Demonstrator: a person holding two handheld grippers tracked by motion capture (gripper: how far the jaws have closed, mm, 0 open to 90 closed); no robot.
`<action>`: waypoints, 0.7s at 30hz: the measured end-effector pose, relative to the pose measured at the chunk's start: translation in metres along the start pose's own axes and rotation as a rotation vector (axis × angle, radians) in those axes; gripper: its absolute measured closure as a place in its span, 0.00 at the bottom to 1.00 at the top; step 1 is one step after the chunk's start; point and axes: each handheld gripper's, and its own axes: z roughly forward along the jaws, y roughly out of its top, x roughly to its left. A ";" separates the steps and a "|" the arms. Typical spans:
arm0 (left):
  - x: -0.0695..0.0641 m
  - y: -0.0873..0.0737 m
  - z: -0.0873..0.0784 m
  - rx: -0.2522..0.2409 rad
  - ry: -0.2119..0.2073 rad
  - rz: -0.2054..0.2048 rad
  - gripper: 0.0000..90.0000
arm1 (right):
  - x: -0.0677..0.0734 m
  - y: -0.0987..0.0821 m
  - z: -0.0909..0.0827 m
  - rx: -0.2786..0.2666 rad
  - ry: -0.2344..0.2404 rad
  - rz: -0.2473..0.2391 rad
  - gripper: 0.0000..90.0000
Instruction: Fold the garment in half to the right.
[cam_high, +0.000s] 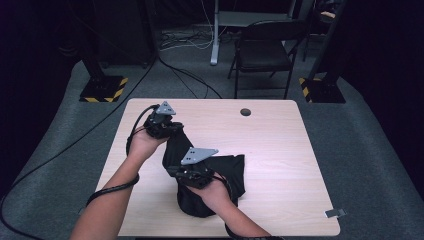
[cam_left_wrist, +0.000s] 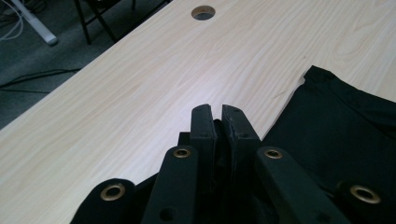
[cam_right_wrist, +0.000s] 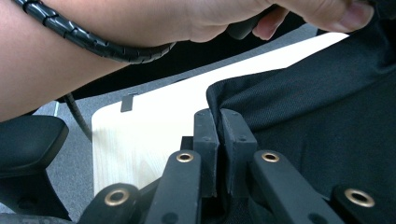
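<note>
Black soft cloth garment (cam_high: 220, 172) on the pale wooden worktop (cam_high: 280, 135) looks limp and light; both the left hand-held gripper (cam_left_wrist: 219, 114) and the right hand-held gripper (cam_right_wrist: 219, 116) pinch its edges, the best hold.

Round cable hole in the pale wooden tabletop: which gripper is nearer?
Left. The left gripper sits toward the round cable hole; the right gripper sits closer to the person, over the black cloth.

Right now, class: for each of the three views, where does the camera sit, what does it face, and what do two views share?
High view: above the table, looking down; forearms, left gripper, right gripper, black garment.
Left gripper view: on that gripper, facing tabletop, cable hole.
Right gripper view: on that gripper, facing the garment's edge, a forearm above.
Shared: both gripper views show the garment.
</note>
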 end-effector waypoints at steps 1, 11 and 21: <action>0.000 0.000 0.000 0.000 0.000 0.000 0.92 | 0.000 0.000 0.000 0.000 0.000 0.000 0.95; 0.001 0.002 -0.006 0.003 -0.019 0.000 0.92 | 0.002 0.006 -0.006 0.065 -0.010 -0.055 0.95; 0.012 0.006 -0.028 0.089 0.076 0.011 0.92 | 0.010 0.030 0.009 -0.025 0.030 -0.085 0.95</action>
